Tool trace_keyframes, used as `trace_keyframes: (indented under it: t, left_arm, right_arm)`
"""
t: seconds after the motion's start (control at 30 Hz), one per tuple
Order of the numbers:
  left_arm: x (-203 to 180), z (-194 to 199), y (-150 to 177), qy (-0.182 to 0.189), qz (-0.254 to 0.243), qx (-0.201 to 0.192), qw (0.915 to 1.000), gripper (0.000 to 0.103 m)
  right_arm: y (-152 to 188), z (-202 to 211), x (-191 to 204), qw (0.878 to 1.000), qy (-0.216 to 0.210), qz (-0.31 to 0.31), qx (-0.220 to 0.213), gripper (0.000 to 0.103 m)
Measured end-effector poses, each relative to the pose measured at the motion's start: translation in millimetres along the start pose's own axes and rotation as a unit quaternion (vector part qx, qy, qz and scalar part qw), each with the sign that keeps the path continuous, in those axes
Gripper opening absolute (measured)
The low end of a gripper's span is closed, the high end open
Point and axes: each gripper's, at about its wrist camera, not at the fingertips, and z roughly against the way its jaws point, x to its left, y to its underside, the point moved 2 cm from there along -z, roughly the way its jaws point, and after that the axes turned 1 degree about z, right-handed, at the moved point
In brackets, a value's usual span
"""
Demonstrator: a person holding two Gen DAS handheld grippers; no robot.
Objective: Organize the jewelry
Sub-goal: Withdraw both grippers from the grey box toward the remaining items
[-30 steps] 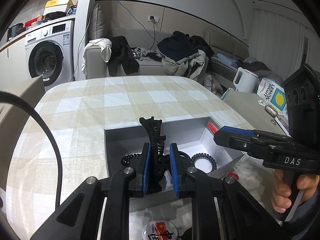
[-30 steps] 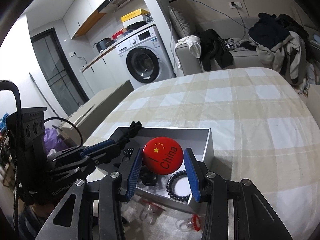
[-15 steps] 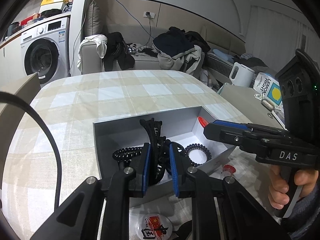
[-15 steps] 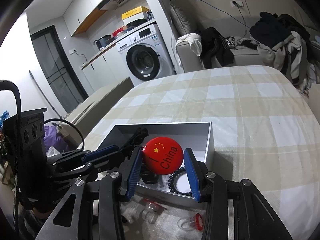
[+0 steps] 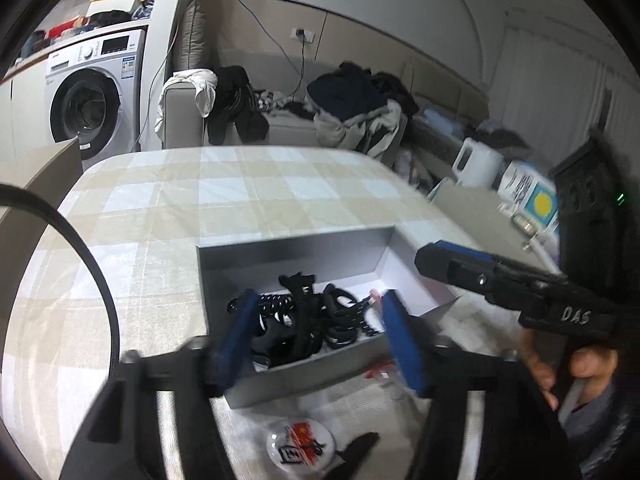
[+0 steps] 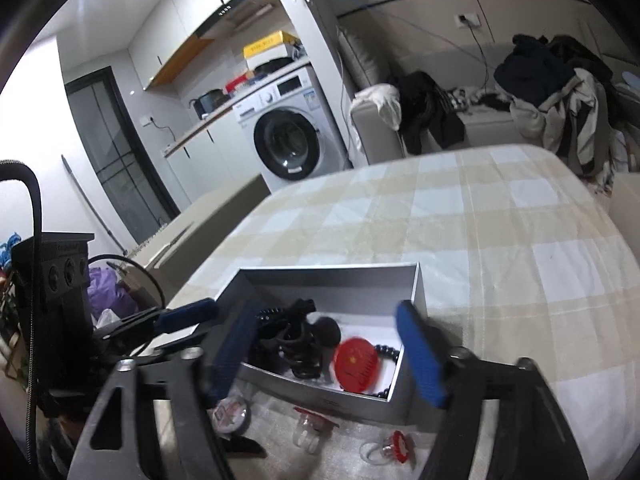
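A checked cloth covers the surface [image 6: 500, 240], with a washing machine [image 6: 288, 136] and a sofa piled with clothes behind. The left gripper [image 5: 316, 340] has its fingers [image 5: 240, 332] opening, and nothing is pressed between them; the black hair claw [image 5: 300, 312] lies below them in the grey box [image 6: 332, 276]. The right gripper [image 6: 328, 352] has its fingers [image 6: 420, 356] opening too, and the red badge [image 6: 356, 364] sits in the box on the bead bracelet [image 6: 386, 354], free of the pads. This looks like the letting-go step. Next, both hands need to lift clear and go for the things still outside: the round badge [image 5: 300, 442] and the red ring [image 6: 396, 446] near the box's front wall
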Motion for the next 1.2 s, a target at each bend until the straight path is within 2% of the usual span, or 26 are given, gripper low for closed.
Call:
trace_keyframes:
  t: [0.03,0.07,0.1,0.17,0.23,0.3,0.37,0.5,0.67,0.97,1.2]
  left_arm:
    - [0.1,4.7,-0.3,0.002,0.002,-0.004,1.0,0.076]
    - [0.0,9.5,-0.6,0.001,0.003,-0.009,1.0,0.08]
    - [0.4,15.1,-0.7,-0.003,0.003,-0.015,0.9999,0.085]
    - [1.1,24.5,0.4,-0.017,0.0,-0.026,0.9995,0.088]
    - [2.6,32.3,3.6,-0.031,-0.001,-0.035,0.9989,0.102]
    - [4.8,39.1,8.4,-0.041,0.003,-0.051,0.9979,0.102]
    - [7.2,38.4,11.6,-0.047,0.004,-0.05,0.9977,0.102]
    - [12.9,28.6,20.9,-0.046,0.005,-0.025,0.9986,0.102]
    - [14.8,18.3,33.1,-0.064,-0.001,0.002,0.998,0.102]
    - [11.4,14.8,39.2,-0.069,-0.007,0.01,0.9976,0.102]
    - [3.4,0.8,50.3,-0.083,-0.034,0.049,0.9948,0.102]
  right_arm:
    - [-1.0,2.0,1.2,1.0,0.007,0.006,0.0,0.088]
    - [-1.6,3.7,2.1,1.0,0.016,0.012,0.002,0.093]
    - [-1.3,6.2,3.0,1.0,0.025,0.019,0.003,0.103]
    - [0.7,11.3,4.6,0.999,0.037,0.032,0.001,0.103]
    - [5.7,14.8,5.0,0.998,0.047,0.045,0.012,0.103]
    - [13.1,16.1,5.3,0.996,0.058,0.061,0.027,0.103]
    - [22.5,17.8,3.5,0.993,0.076,0.076,0.04,0.103]
    - [37.3,18.2,-2.7,0.992,0.082,0.07,0.063,0.103]
    - [48.6,14.5,-6.8,0.99,0.093,0.064,0.084,0.103]
    - [59.1,11.4,-7.9,0.986,0.098,0.08,0.106,0.103]
    - [67.2,9.1,-18.0,0.984,0.096,0.075,0.133,0.103]
